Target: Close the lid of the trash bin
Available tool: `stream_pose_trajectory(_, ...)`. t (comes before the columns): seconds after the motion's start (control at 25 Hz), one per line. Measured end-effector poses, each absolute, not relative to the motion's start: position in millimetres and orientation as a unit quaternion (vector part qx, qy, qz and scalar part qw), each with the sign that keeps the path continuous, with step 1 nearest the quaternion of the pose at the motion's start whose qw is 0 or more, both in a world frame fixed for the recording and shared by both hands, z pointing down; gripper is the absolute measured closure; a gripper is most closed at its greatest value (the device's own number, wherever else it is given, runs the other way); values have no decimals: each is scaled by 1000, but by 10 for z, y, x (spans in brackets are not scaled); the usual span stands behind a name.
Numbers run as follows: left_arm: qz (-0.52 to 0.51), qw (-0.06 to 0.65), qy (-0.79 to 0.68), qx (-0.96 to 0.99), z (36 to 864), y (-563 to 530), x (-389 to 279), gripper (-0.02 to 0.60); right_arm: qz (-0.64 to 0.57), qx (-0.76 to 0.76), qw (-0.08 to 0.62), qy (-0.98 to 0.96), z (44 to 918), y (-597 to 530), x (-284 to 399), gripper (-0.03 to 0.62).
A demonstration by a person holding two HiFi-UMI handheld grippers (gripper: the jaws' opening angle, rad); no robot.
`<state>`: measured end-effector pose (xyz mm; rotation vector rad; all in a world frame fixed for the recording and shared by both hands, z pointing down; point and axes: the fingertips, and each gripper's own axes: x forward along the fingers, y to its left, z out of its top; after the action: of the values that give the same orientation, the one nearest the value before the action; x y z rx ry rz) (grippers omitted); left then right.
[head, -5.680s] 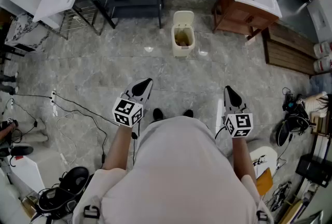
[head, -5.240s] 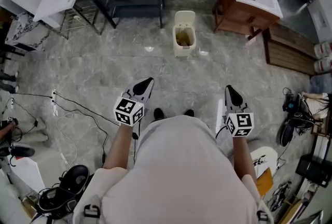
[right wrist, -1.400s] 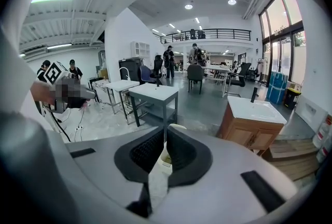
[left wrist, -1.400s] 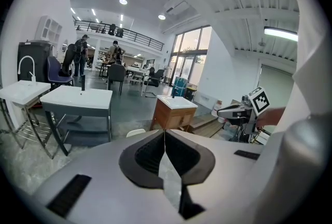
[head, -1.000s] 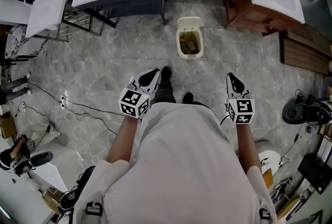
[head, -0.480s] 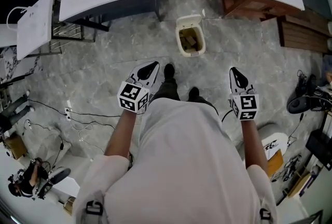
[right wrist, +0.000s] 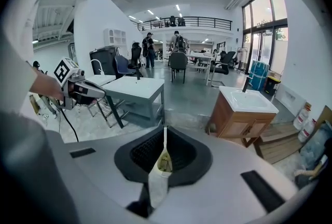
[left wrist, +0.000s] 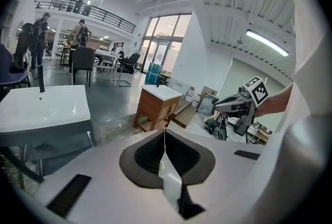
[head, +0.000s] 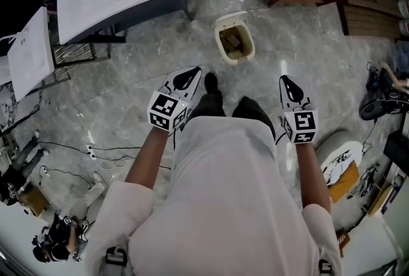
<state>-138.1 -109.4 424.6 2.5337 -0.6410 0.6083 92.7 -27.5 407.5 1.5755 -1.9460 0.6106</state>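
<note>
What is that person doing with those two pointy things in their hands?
A person holds a gripper in each hand, the left gripper and the right gripper. Both have their jaws shut and carry nothing. On the floor just ahead stands a small trash bin with its lid tipped up and rubbish showing inside. Neither gripper touches it, so the lid is not yet closed.

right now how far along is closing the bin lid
Nothing done yet: the trash bin has its lid up, contents showing. In hand: the left gripper and right gripper, both shut and empty, hang short of it. Left: reach the lid and tip it down.
</note>
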Motion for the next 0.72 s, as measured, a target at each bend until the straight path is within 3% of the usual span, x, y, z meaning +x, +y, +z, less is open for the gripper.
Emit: stream_pose_trajectory(0.72,272,241,-224,904,4961,-1730,-809,560,283,596,280,-697,4576,-352,1310,556)
